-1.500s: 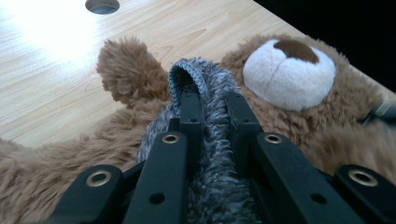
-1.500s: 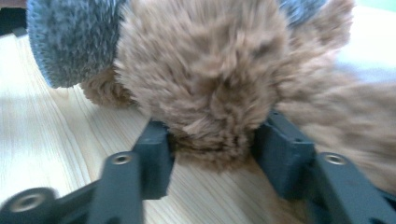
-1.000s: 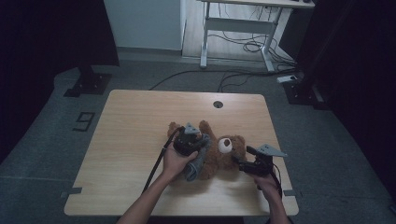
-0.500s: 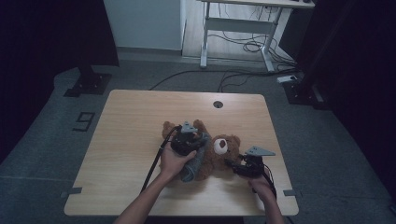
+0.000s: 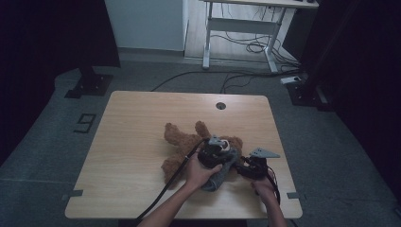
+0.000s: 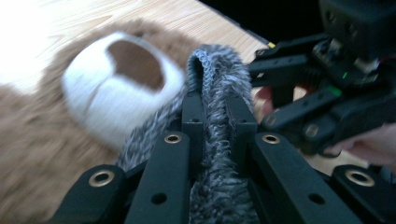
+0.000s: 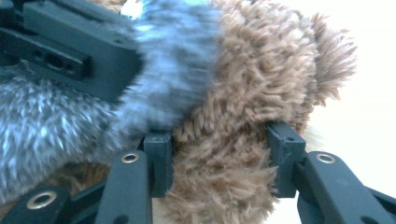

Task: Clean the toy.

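Brown teddy bear lying on table, grey scarf draped.

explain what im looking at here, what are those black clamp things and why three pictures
A person sits at a wooden table holding a hand-held two-jaw gripper in each hand. One picture looks down from above; the other two come from cameras riding on each gripper. A brown teddy bear lies on the table. The left gripper is shut on a fuzzy grey scarf beside the bear's white muzzle. The right gripper has just been closing, its jaws either side of the bear's head, pressing into the fur.
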`<state>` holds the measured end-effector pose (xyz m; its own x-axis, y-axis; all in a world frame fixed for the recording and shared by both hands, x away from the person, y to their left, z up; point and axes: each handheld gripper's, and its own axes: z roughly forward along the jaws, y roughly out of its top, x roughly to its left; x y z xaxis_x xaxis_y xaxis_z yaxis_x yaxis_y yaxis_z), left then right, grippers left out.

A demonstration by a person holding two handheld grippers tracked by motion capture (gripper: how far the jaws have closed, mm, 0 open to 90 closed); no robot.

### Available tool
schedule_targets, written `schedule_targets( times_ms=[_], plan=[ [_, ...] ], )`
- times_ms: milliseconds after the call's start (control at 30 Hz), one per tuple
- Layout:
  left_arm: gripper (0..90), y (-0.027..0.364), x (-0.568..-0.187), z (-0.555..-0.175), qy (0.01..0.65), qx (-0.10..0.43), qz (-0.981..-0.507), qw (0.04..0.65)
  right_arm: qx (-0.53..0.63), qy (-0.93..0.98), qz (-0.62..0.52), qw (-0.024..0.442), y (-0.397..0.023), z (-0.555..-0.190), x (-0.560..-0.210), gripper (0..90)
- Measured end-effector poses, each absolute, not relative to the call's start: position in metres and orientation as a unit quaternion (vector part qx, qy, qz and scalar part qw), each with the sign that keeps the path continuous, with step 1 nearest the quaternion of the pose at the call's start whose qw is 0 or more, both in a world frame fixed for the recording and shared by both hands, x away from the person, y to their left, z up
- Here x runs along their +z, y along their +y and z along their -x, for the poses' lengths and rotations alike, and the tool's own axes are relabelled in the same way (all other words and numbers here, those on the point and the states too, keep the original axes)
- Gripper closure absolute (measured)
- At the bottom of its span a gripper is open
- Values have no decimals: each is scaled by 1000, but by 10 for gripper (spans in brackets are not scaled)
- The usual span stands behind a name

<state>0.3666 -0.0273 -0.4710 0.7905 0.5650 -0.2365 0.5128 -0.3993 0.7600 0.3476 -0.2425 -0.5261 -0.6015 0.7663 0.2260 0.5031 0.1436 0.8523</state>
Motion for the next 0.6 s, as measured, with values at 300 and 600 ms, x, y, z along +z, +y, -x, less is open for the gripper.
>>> schedule_targets(
  times_ms=[300,600],
  plan=[
    [804,14,-473,-362,342,78,-838,418,504,746,-416,125,-247,-349,-528,553],
    [803,58,-467,-356,358,83,-823,433,507,751,-406,121,-249,-349,-529,554]
  ],
)
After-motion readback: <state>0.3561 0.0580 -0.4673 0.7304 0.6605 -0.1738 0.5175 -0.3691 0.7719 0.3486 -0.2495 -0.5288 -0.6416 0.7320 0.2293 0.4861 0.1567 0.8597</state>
